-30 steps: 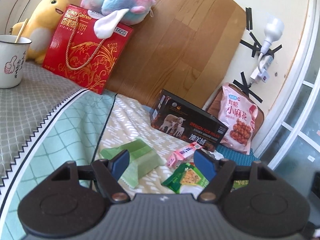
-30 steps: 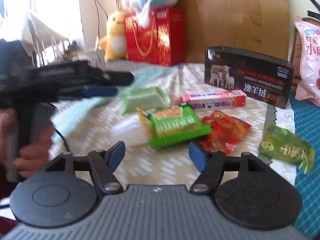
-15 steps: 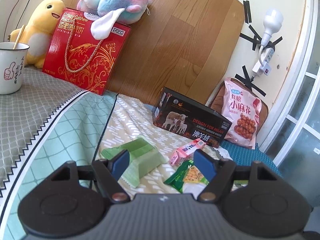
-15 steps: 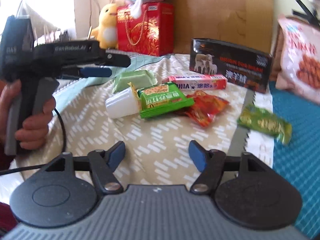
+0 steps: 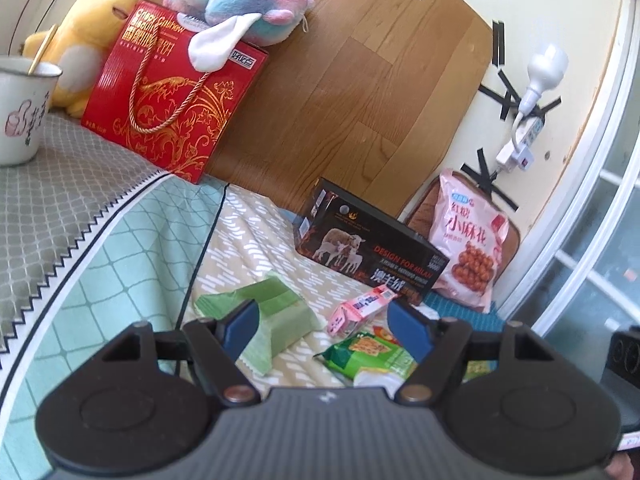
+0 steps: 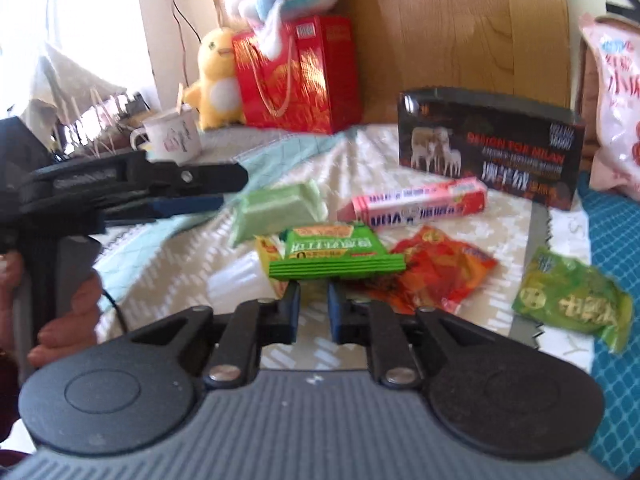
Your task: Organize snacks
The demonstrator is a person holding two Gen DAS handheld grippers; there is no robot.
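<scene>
pinching nothing visible, the right gripper (image 6: 314,312) has its jaws nearly together just under a bright green biscuit packet (image 6: 334,254) with layered edges; the left gripper (image 5: 326,330) is spread wide.

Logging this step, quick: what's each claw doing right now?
Left claw: open, empty.
Right claw: nearly closed at green snack pack's edge; whether it grips cannot be told.
</scene>
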